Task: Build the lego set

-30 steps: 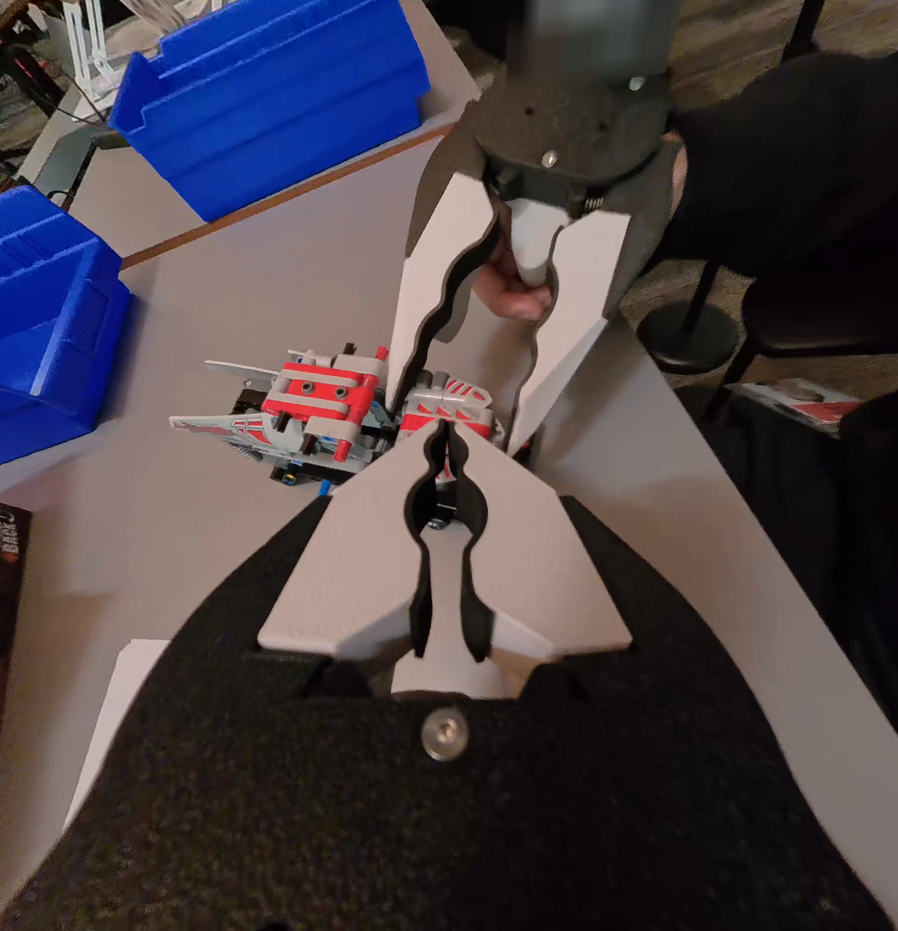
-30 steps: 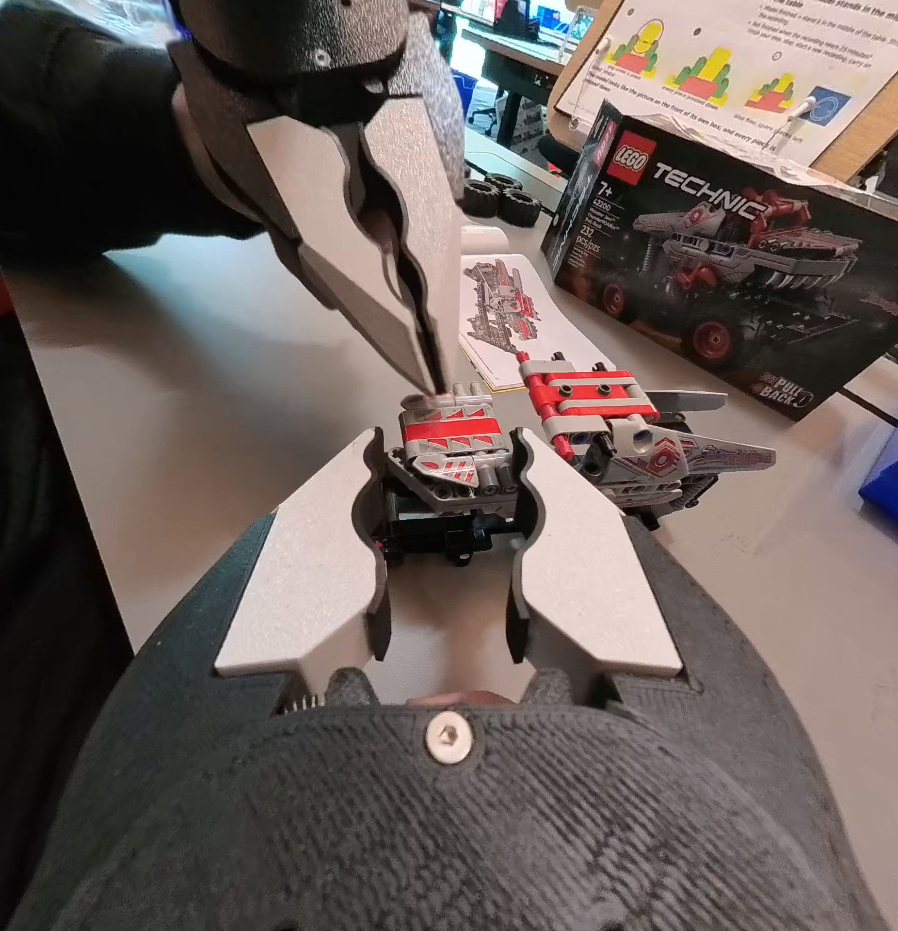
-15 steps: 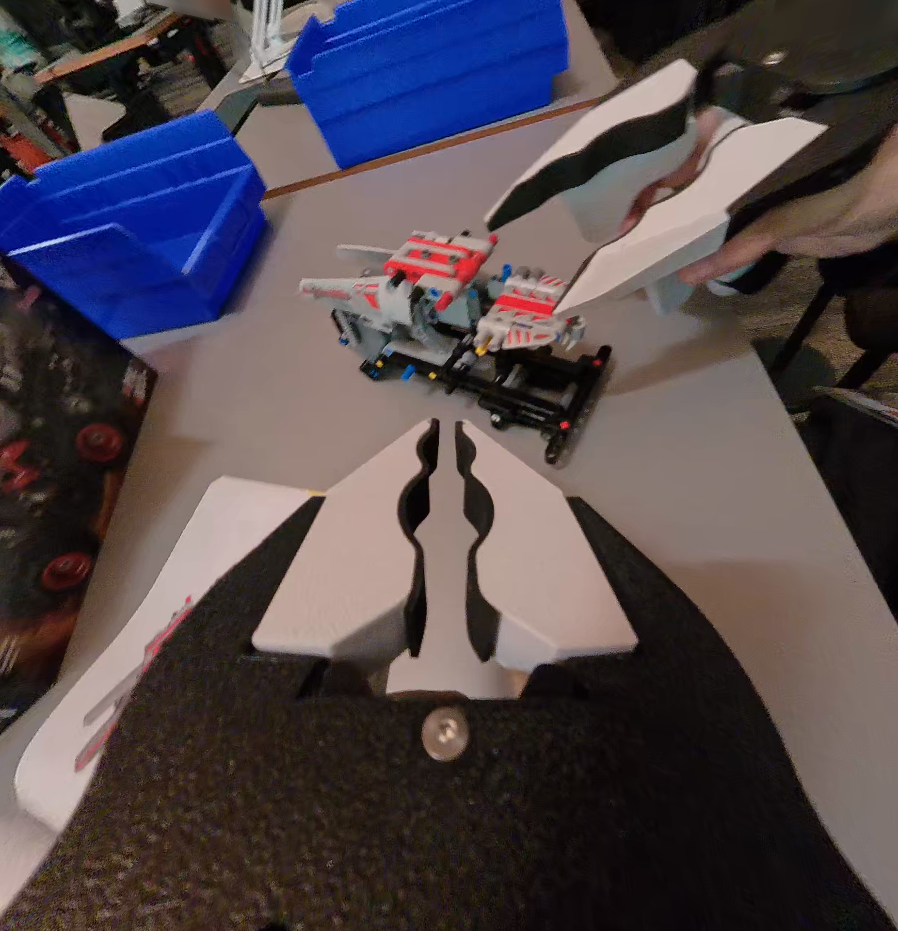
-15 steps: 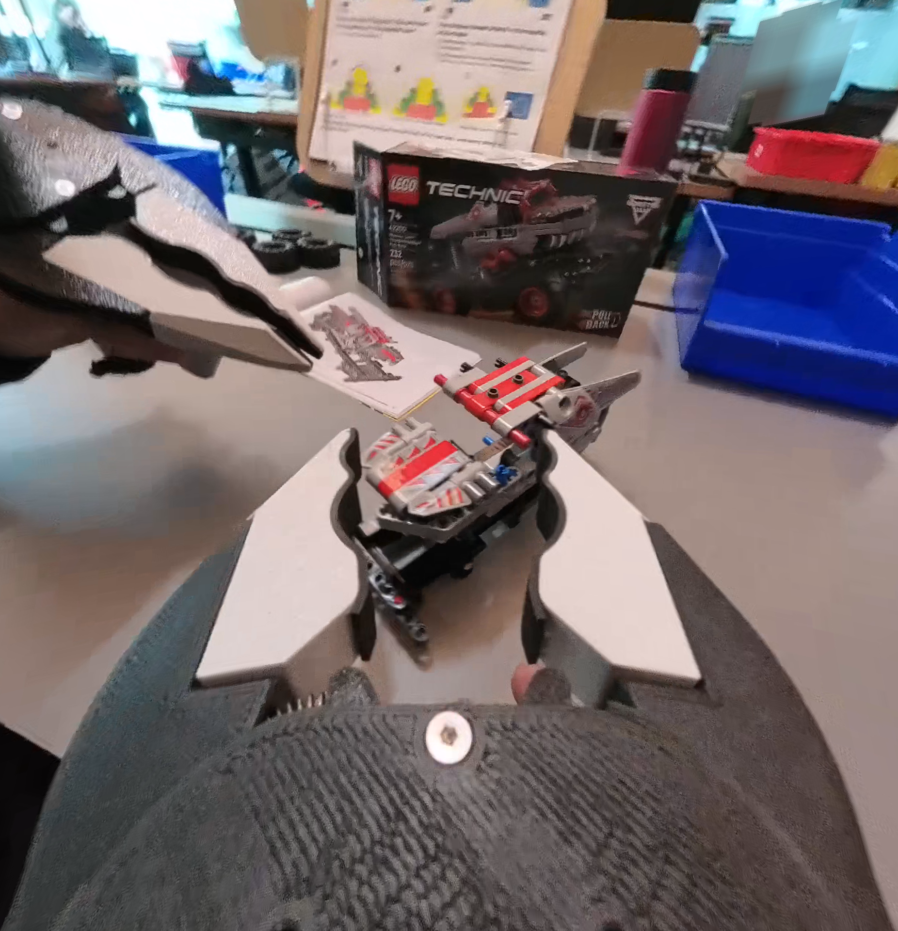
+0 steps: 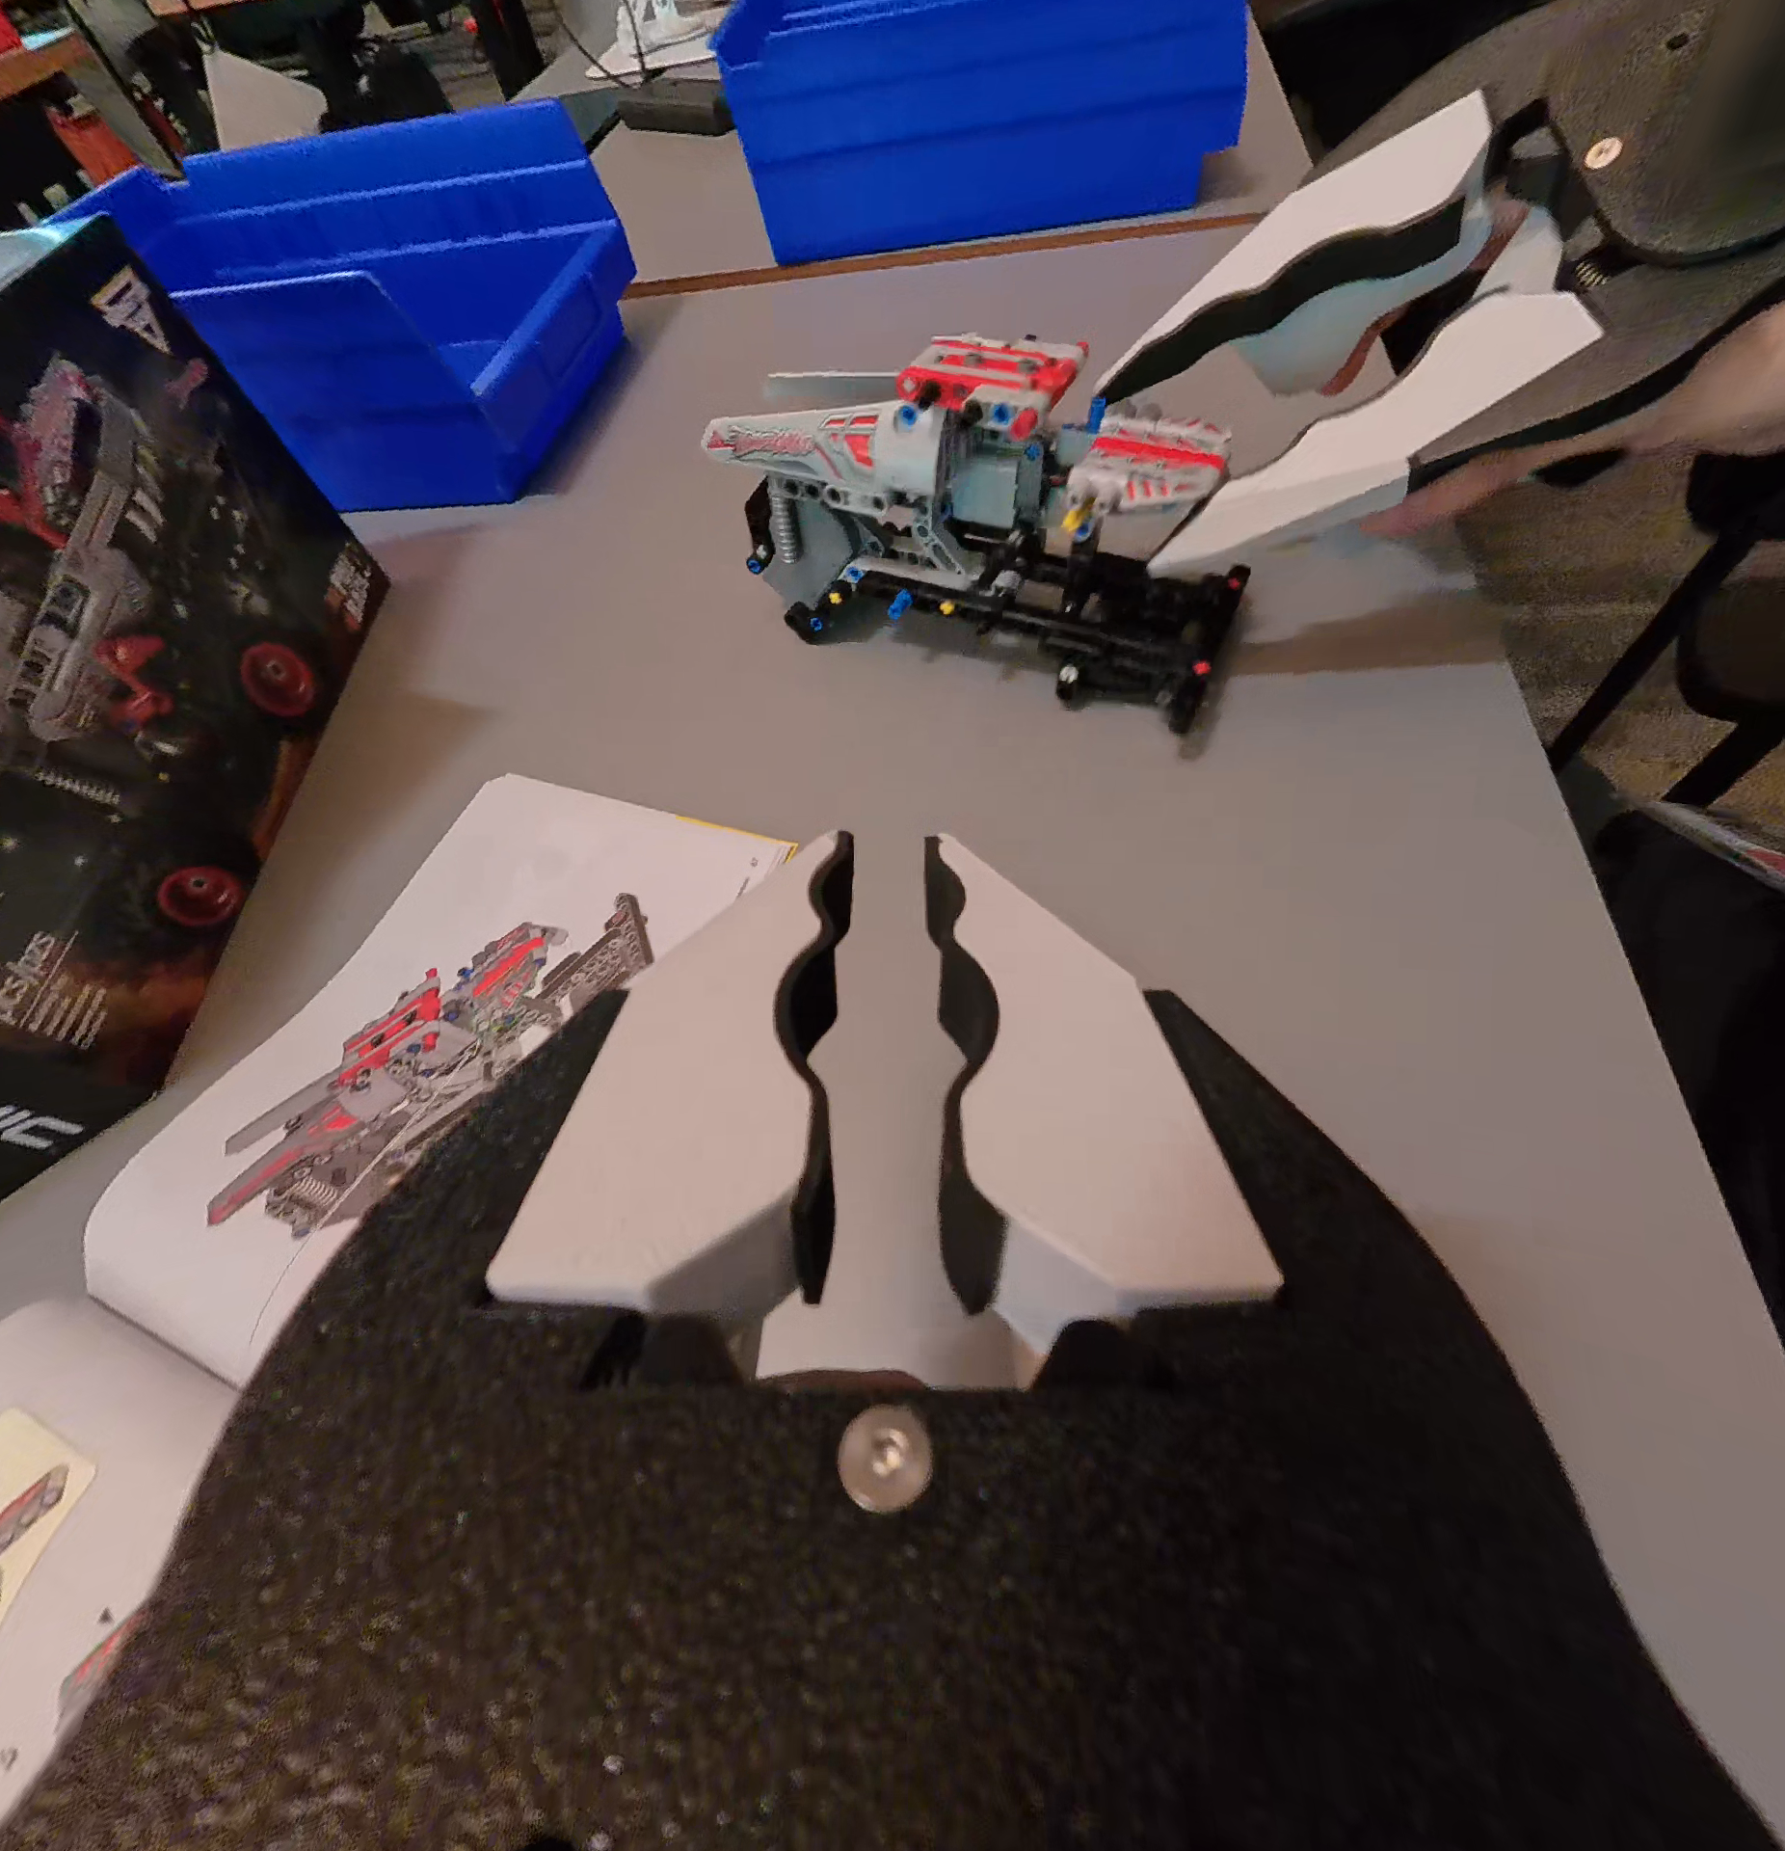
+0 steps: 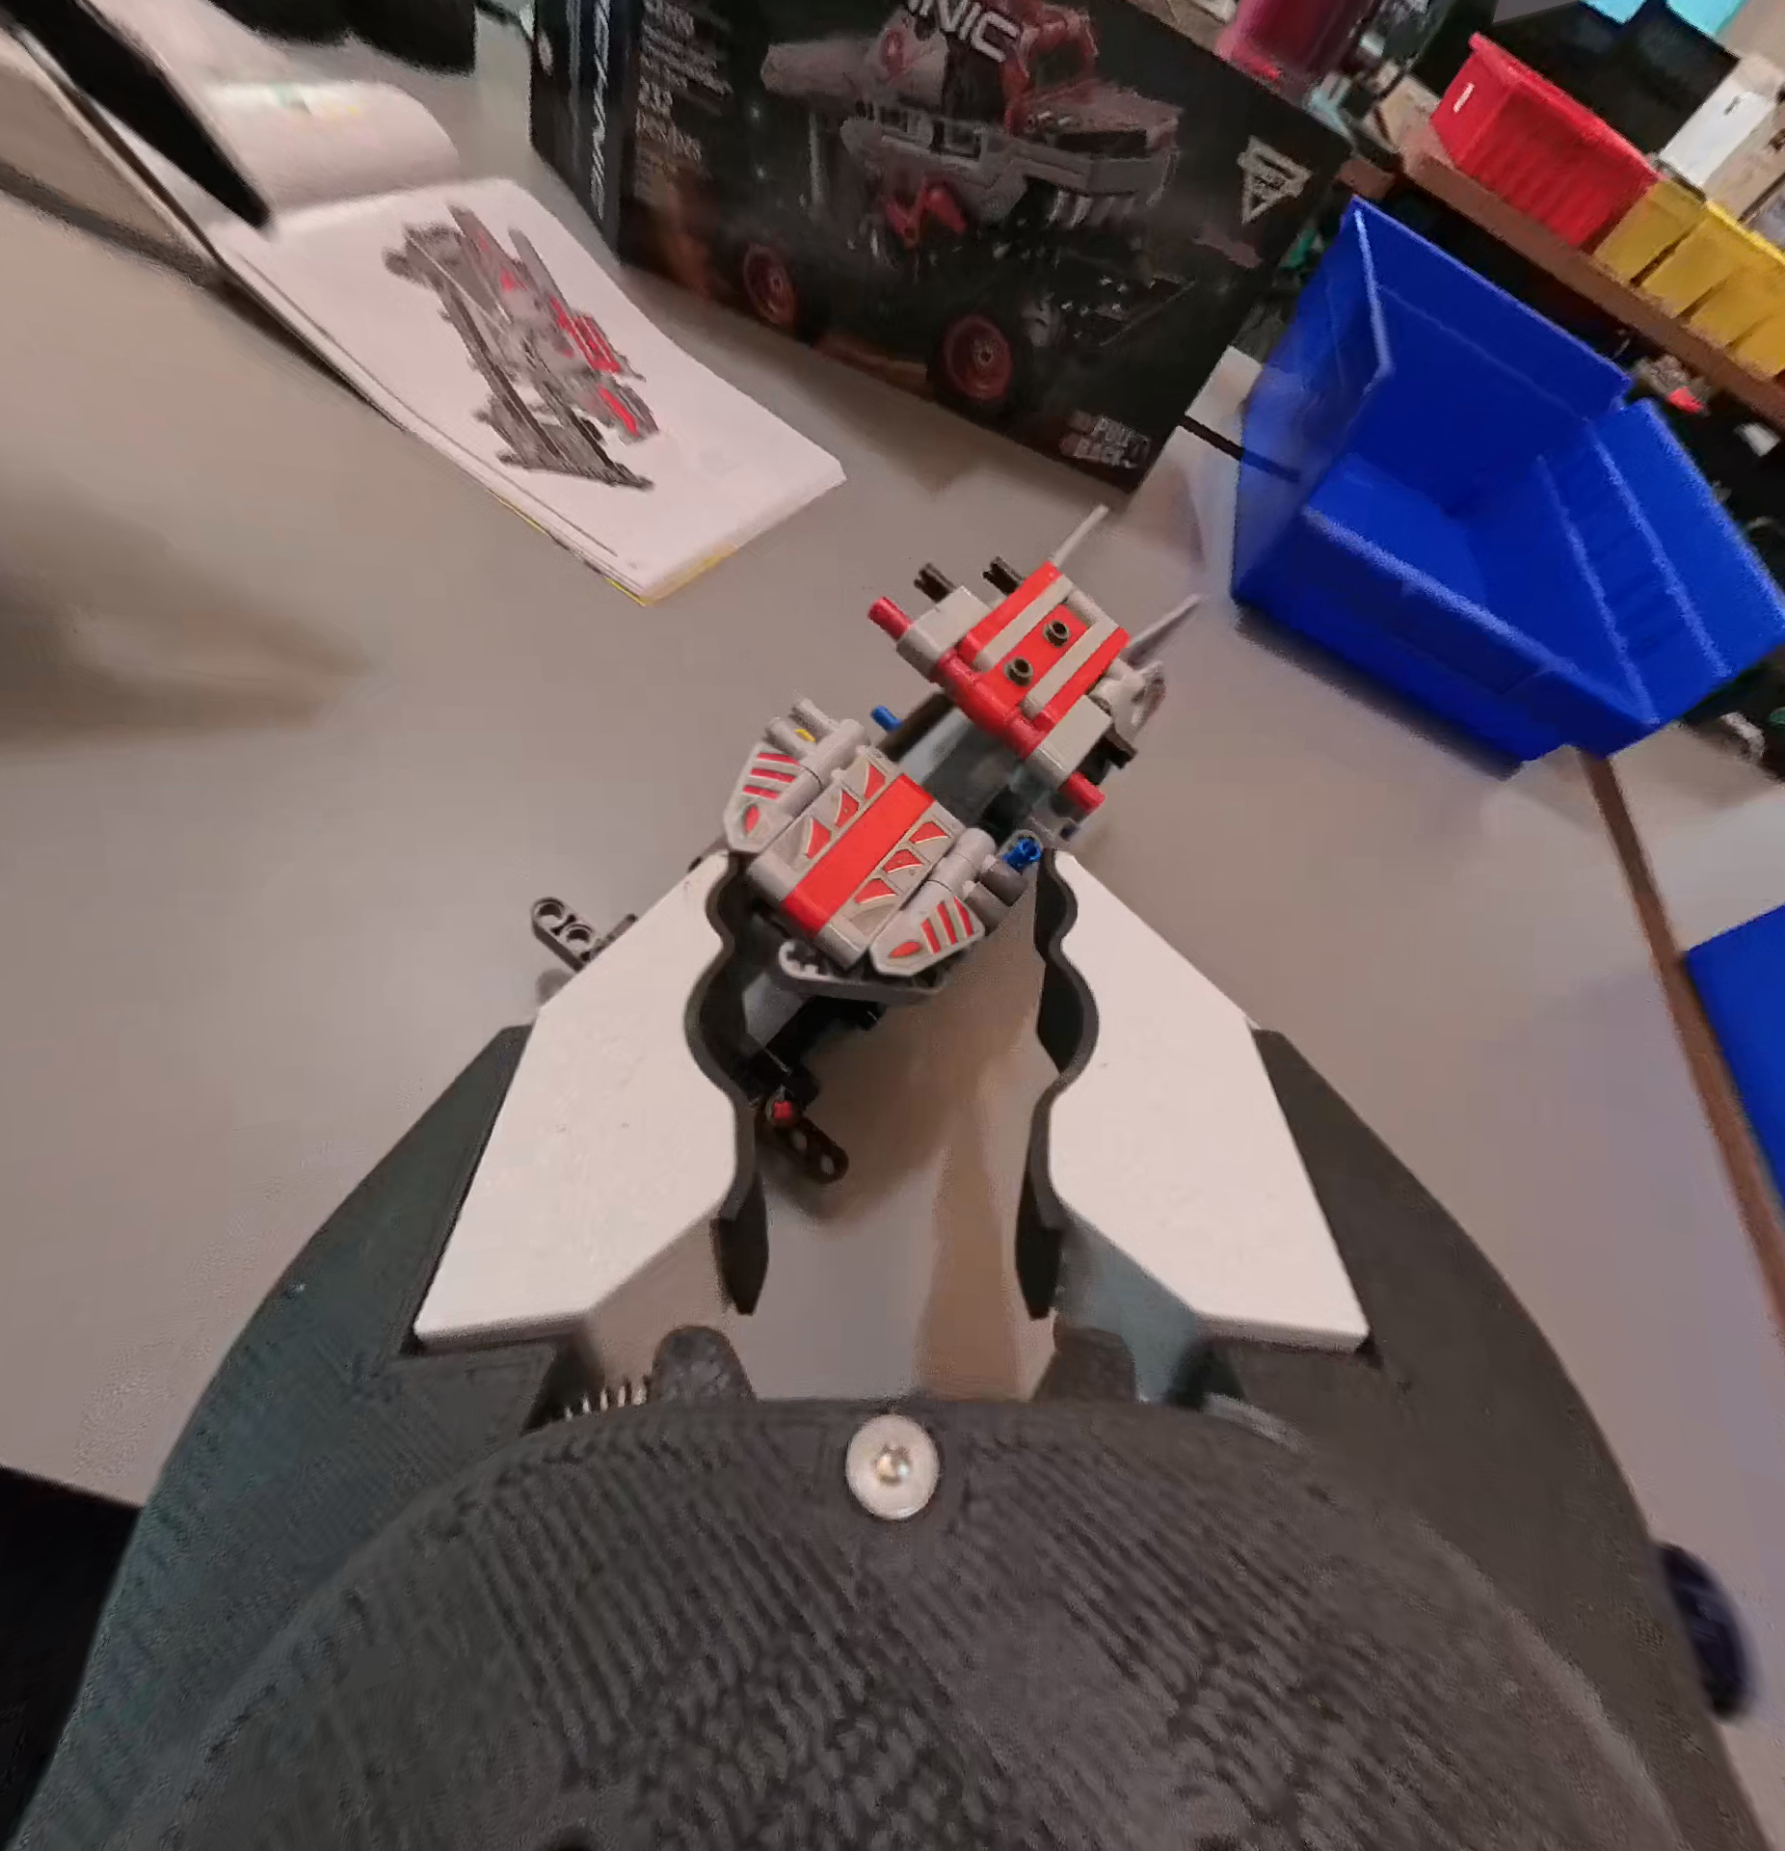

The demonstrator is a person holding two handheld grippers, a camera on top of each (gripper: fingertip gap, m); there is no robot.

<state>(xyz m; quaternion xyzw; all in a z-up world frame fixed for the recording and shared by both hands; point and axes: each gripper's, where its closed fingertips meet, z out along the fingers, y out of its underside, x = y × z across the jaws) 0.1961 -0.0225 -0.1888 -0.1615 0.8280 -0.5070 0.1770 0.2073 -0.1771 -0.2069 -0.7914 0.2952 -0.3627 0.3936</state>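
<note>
Lego model (image 6: 929,801), a grey-and-red truck body on a black frame, sits on the grey table (image 5: 1269,1002) with its rear end between the spread fingers of the right gripper (image 6: 888,881), which do not visibly clamp it. Well back from it, the left gripper (image 5: 886,851) hovers above the table with its fingers slightly parted and nothing between them. Left of that claw lies the instruction booklet (image 5: 448,1002), with the dark set box (image 5: 117,651) beyond it. Blue bins (image 5: 408,300) stand past the model.
</note>
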